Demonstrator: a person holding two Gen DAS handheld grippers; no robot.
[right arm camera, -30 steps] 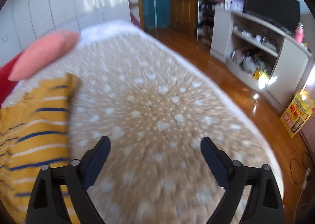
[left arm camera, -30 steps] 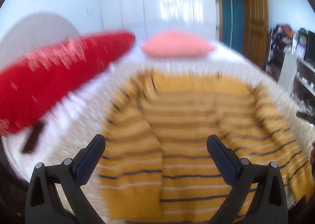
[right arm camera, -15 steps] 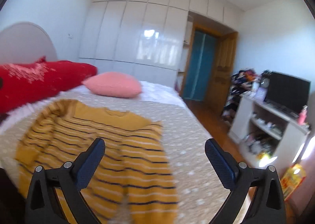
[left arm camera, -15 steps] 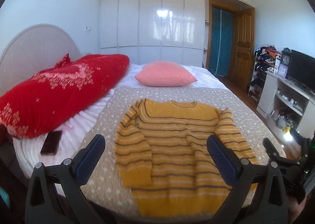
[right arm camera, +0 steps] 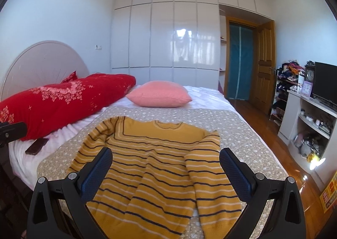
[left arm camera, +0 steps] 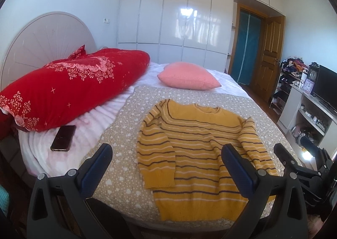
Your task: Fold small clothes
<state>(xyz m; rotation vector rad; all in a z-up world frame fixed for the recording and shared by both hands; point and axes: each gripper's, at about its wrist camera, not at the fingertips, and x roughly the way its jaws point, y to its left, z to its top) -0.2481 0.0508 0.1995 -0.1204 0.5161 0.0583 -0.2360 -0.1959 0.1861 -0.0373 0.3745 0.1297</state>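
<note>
A yellow striped sweater [left arm camera: 198, 150] lies flat, front up, on the beige dotted bedspread [left arm camera: 124, 146], both sleeves folded down along its sides, hem toward me. It also shows in the right wrist view [right arm camera: 155, 173]. My left gripper [left arm camera: 166, 165] is open and empty, held above the bed's near edge, short of the sweater's left sleeve. My right gripper [right arm camera: 166, 169] is open and empty above the sweater's hem; it also shows in the left wrist view [left arm camera: 303, 167] at the right edge.
A red bolster [left arm camera: 69, 89] and a pink pillow [left arm camera: 187, 77] lie at the bed's far side. A dark phone [left arm camera: 63, 138] lies on the white sheet at left. A white TV cabinet [right arm camera: 311, 125] stands right, across the wooden floor.
Both grippers have pulled back and up from the bed. The whole sweater is now in both views. The right view swung left from the bare bedspread to the sweater. Both stayed open.
</note>
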